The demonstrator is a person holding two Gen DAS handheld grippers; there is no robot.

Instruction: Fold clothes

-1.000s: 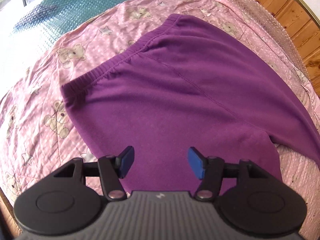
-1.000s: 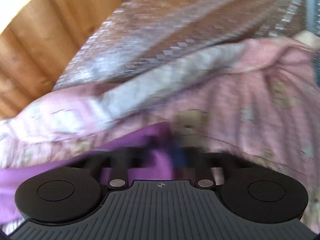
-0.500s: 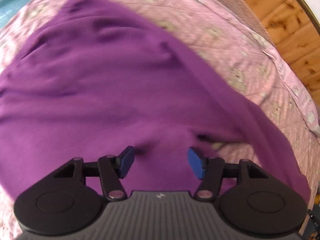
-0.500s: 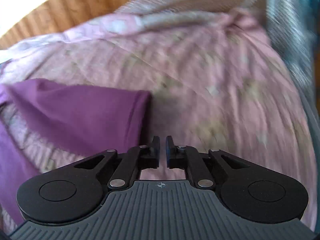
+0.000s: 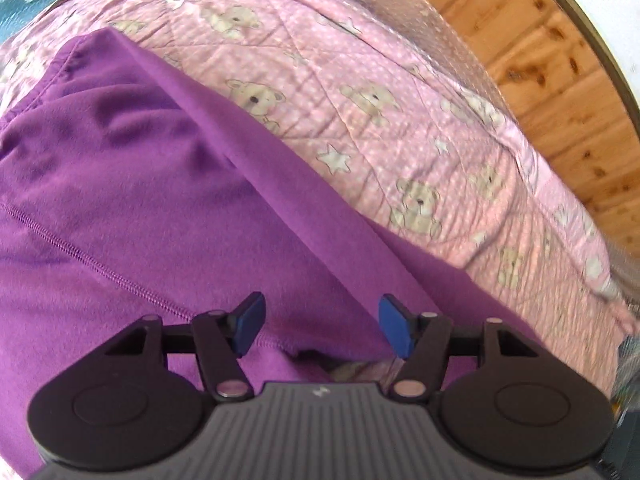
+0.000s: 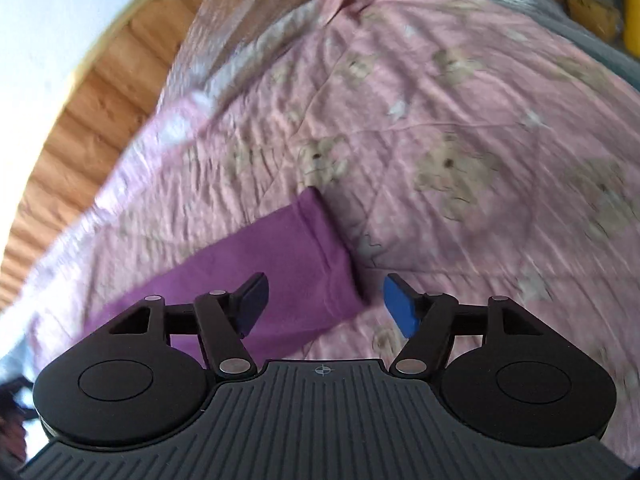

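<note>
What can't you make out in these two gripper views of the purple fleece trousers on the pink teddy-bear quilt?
- Purple fleece trousers: left wrist view, the waistband and lower part run past the frame edge.
- Trouser leg cuff: right wrist view, its near part is hidden behind the right gripper.
- Pink teddy-bear quilt: right wrist view, motion blur smears the print.
- Yellow object: right wrist view, cut off and blurred.

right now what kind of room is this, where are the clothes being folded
Most likely a bedroom: the purple trousers lie spread on what looks like a bed covered by a pink teddy-bear quilt, with wood panelling running along behind it. Both grippers hang open over the fabric.
</note>
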